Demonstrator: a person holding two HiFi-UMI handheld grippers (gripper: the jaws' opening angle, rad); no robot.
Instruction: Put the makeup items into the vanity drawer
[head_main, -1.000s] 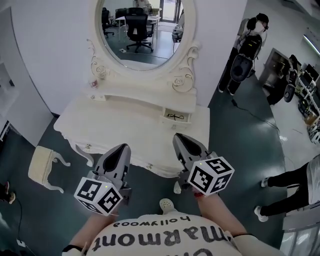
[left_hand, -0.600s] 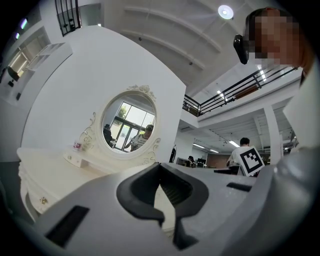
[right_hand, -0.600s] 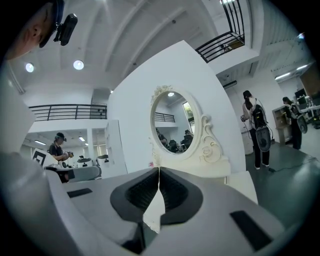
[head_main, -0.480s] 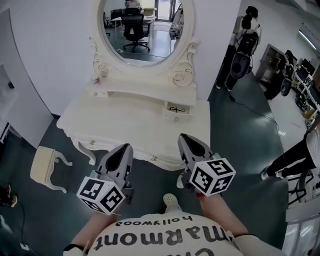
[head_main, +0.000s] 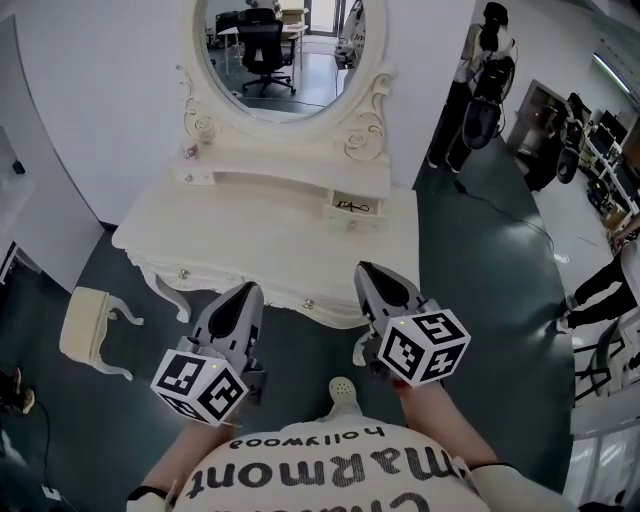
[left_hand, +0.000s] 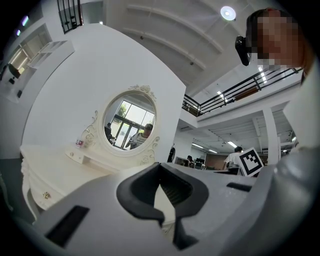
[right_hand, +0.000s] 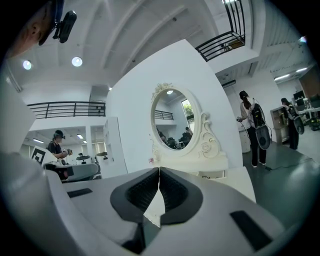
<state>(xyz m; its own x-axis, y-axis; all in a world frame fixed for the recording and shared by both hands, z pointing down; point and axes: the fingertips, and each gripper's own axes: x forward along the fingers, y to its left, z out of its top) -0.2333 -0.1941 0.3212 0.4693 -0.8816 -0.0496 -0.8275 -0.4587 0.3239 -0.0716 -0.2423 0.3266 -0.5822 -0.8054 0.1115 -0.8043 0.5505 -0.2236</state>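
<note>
"Marmont" and "hollywood", upside down, on the person's shirt (head_main: 330, 468)

Shirt (head_main: 330, 470): white, printed in black with a small line "hollywood" and a larger line "Marmont". Left gripper (head_main: 250, 291) and right gripper (head_main: 366, 271): tapered grey shells, each narrowing to two jaws. Seen from each gripper's own view, the left gripper (left_hand: 160, 167) and the right gripper (right_hand: 159, 170) have jaws lined with black ribbed pads (right_hand: 172, 192). Left marker cube (head_main: 198, 385) and right marker cube (head_main: 422, 346): white faces bearing black square patterns. Head-mounted camera (left_hand: 242, 47): small and black.
</note>
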